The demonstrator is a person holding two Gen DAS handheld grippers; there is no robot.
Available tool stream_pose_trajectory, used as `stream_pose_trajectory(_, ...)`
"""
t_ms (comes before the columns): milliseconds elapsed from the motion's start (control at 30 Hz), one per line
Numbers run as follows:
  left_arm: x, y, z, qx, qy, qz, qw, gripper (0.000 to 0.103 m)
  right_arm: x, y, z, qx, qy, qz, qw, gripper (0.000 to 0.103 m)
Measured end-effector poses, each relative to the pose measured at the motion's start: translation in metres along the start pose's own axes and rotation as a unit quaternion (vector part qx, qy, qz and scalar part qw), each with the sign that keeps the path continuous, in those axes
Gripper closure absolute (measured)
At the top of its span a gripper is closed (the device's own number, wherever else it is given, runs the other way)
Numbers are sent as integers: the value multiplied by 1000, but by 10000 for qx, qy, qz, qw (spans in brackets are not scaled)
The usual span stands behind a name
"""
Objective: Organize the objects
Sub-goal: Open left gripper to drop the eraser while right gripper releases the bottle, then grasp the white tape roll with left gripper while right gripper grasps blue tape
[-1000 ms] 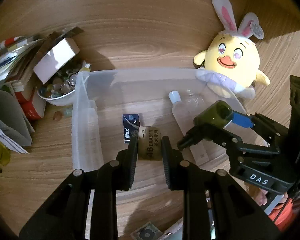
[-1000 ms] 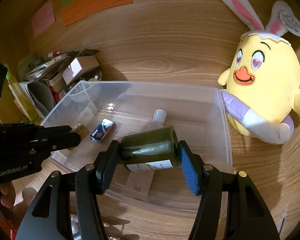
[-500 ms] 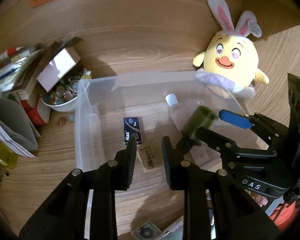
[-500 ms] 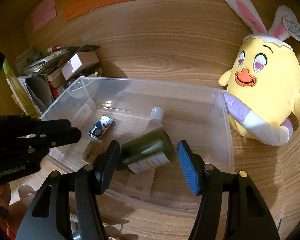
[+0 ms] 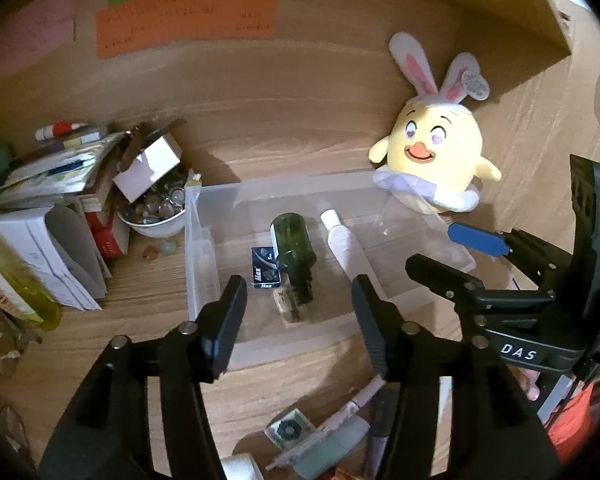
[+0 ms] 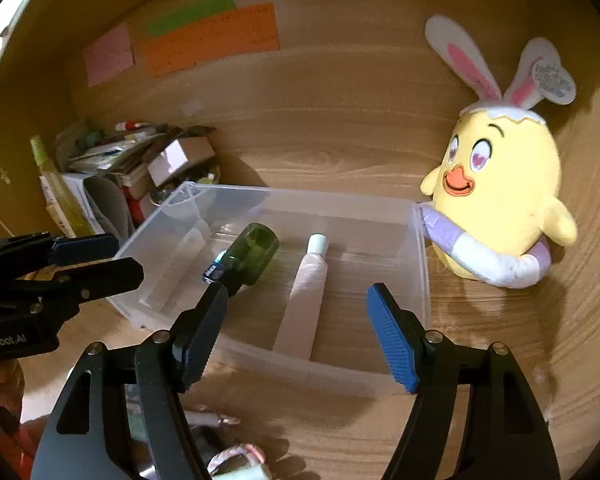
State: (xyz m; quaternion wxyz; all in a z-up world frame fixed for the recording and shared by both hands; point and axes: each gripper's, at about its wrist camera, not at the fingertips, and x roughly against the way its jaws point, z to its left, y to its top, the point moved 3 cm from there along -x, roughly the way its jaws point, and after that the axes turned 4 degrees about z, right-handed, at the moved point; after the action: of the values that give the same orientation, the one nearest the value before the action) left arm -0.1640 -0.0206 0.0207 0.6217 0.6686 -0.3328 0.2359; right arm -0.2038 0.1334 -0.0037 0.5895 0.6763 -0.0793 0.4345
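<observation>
Both pairs of fingers hang above the near wall of the clear bin (image 5: 204,248), and both are opening with nothing between them.

Ahead of and below the left gripper (image 5: 298,298) lie the green bottle (image 5: 292,246), a small dark blue box (image 5: 265,268) touching its left side, and a tan eraser (image 5: 291,307) at its cap end, nearest the left fingers. The bottle's long axis runs away from the fingers, cap toward them.

Ahead of the right gripper (image 6: 296,300) lies the white-capped clear tube (image 6: 305,288), also lengthwise away from its fingers, cap at the far end.

Everything in the bin looks placed, so the next pick probably turns on the loose items on the surface (image 5: 148,312) nearer than the bin, behind and under both fingertips: a small green-patterned packet (image 5: 289,429) and a pen-like thing (image 5: 332,420) (partly hidden). The left fingers seem nearer these.
</observation>
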Motion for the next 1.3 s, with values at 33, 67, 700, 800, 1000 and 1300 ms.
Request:
stream_pose_trajectory(33, 4, -2, -1, -18, 18, -40, 10000, 43, 5, -2, 1, 5, 17, -35, 10000, 34)
stream_pose_trajectory(67, 6, -4, -3, -27, 34, -68, 10000, 40, 10, -3, 2, 6, 39, -77, 10000, 34)
stream_pose_trajectory(700, 42, -58, -4, 34, 202, -272, 9994, 30, 67, -58, 31, -176, 436, -240, 9986, 34)
stream_pose_trajectory(800, 45, -69, -1, 134, 178, -241, 9995, 30, 71, -70, 39, -177, 512, -184, 9984, 34)
stream_pose_trajectory(1000, 51, -95, 10, 300, 278, -198, 9990, 30, 77, -92, 57, -114, 623, -65, 9980, 34)
stream_pose_trajectory(1300, 48, -130, 31, 618, 392, 0, 9973, 30, 66, -124, 76, -228, 927, 372, 9947, 34)
